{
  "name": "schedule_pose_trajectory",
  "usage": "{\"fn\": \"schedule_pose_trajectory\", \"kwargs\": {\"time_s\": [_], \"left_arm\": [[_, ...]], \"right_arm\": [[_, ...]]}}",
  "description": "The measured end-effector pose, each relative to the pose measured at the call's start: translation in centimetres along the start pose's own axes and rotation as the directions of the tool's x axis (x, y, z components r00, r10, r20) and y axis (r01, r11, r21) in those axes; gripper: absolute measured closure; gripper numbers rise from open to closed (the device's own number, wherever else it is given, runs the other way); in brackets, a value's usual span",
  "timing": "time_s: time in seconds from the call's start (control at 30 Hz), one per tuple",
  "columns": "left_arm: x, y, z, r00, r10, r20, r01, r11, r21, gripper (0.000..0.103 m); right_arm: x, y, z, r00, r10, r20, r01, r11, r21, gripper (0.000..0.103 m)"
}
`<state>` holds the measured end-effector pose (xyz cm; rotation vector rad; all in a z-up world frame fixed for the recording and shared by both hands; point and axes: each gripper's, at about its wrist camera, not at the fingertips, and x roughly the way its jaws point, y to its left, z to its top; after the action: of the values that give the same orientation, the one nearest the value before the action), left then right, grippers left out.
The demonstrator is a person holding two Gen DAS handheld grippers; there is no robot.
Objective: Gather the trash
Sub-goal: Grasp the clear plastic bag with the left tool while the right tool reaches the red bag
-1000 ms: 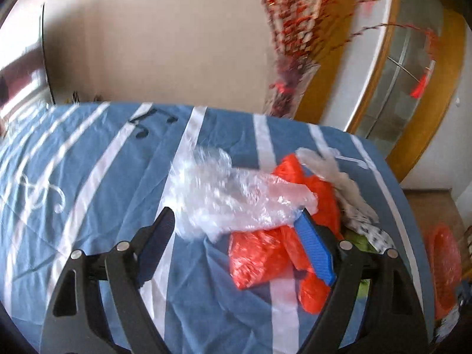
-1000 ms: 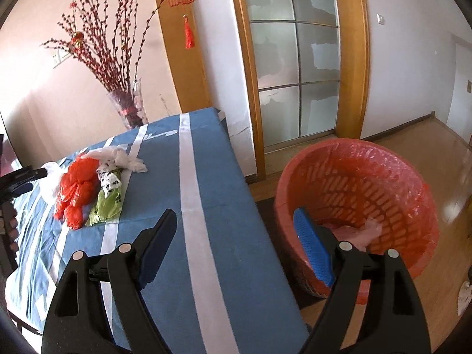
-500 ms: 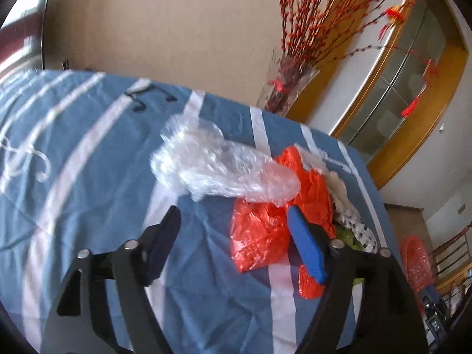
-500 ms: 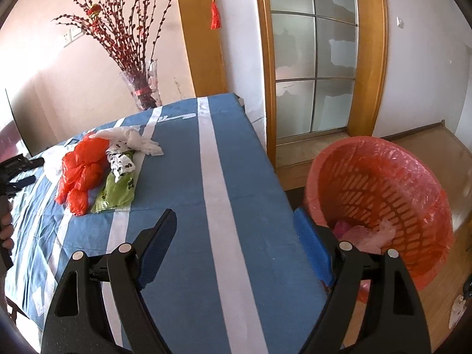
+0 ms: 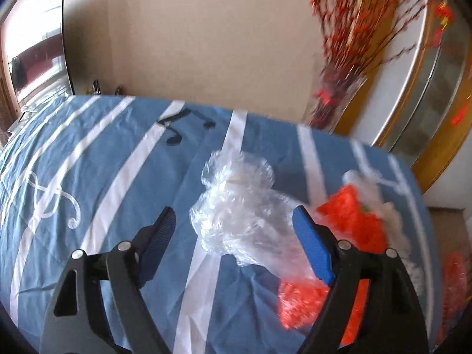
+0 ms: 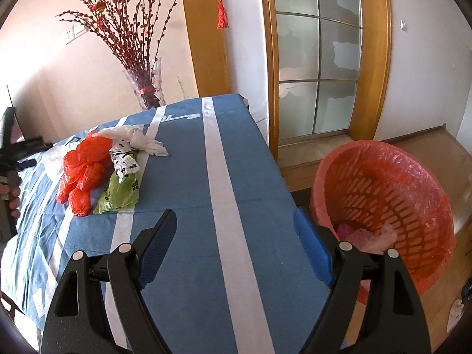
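While the left tool (image 5: 233, 221) re-centres on the pile, its jaws are opening, wide already, with the clear plastic bag (image 5: 244, 206) sitting between them; pads not pressing on it, so nothing gripped. A second ago that bag was ahead of the jaws and the red bag sat at the right pad; half a second ago the view had swung off toward the red one. Now the clear bag fills the gap, so I read it as the chosen pick and the close as the next step.

Red bag (image 5: 354, 221) lies just beside it toward the counter's right edge, partly under the clear one, white bag (image 5: 380, 203) behind it. Risk: a close catches red film too.

Right tool (image 6: 234, 230) is wide open and empty, hovering over the blue striped counter (image 6: 242, 159) near its right edge, barely shifted across the three views. From its camera: red bag, spotted bag (image 6: 124, 159) and green bag (image 6: 121, 194) sit mid-counter toward the far end. Lined red basket (image 6: 383, 206) stands on the floor off the right edge, some trash already inside. Most of the pile is still to go.
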<state>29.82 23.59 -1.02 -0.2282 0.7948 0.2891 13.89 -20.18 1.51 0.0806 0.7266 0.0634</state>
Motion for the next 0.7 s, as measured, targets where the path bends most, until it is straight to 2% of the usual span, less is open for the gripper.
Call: {"fn": "schedule_pose_trajectory", "kwargs": {"time_s": [0.13, 0.27, 0.3, 0.37, 0.47, 0.7], "left_arm": [[2.8, -0.1, -1.3, 0.997, 0.023, -0.076, -0.023, 1.000, 0.002, 0.026], [4.3, 0.5, -2.1, 0.993, -0.005, -0.120, 0.002, 1.000, -0.025, 0.052], [4.5, 0.6, -2.2, 0.993, -0.006, -0.121, 0.002, 1.000, -0.027, 0.055], [4.6, 0.8, -2.4, 0.993, -0.004, -0.115, 0.002, 1.000, -0.019, 0.070], [4.6, 1.2, -2.6, 0.995, -0.002, -0.101, 0.002, 1.000, -0.003, 0.083], [2.7, 3.4, -3.4, 0.998, 0.012, -0.055, -0.011, 1.000, 0.017, 0.086]], "right_arm": [[0.3, -0.1, 0.1, 1.000, -0.001, -0.007, 0.001, 1.000, 0.001, 0.022], [0.4, 0.4, 0.2, 1.000, 0.006, -0.009, -0.006, 1.000, -0.010, 0.022], [0.5, 0.7, 0.2, 1.000, 0.009, -0.010, -0.009, 1.000, -0.016, 0.022], [0.5, 1.2, 0.3, 1.000, 0.016, -0.011, -0.017, 1.000, -0.025, 0.022], [0.5, 2.5, 0.5, 0.999, 0.036, -0.010, -0.036, 0.998, -0.044, 0.022], [0.6, 6.4, 1.5, 0.990, 0.141, -0.011, -0.141, 0.988, -0.062, 0.022]]}}
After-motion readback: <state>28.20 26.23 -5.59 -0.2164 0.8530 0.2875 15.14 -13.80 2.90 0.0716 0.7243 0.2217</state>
